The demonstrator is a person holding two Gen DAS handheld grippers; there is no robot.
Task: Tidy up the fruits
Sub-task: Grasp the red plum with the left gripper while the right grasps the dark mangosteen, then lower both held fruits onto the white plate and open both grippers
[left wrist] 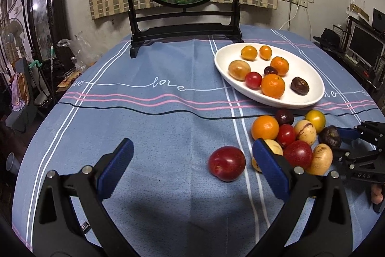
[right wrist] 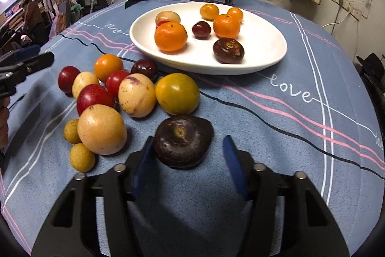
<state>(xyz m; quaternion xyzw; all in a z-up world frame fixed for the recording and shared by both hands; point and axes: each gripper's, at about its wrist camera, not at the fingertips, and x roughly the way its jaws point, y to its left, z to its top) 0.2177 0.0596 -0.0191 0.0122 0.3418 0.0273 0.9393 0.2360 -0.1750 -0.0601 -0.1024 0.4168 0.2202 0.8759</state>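
While the left tool (left wrist: 192, 160) hovers spread, the right tool (right wrist: 187, 155) brackets a dark fruit (right wrist: 182, 140), unclamped.

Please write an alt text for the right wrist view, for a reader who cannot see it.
The open right gripper reaches around a dark brown fruit on a blue tablecloth. To its left lies a pile of red, yellow and orange fruits, and behind it a white oval plate already holds several fruits.
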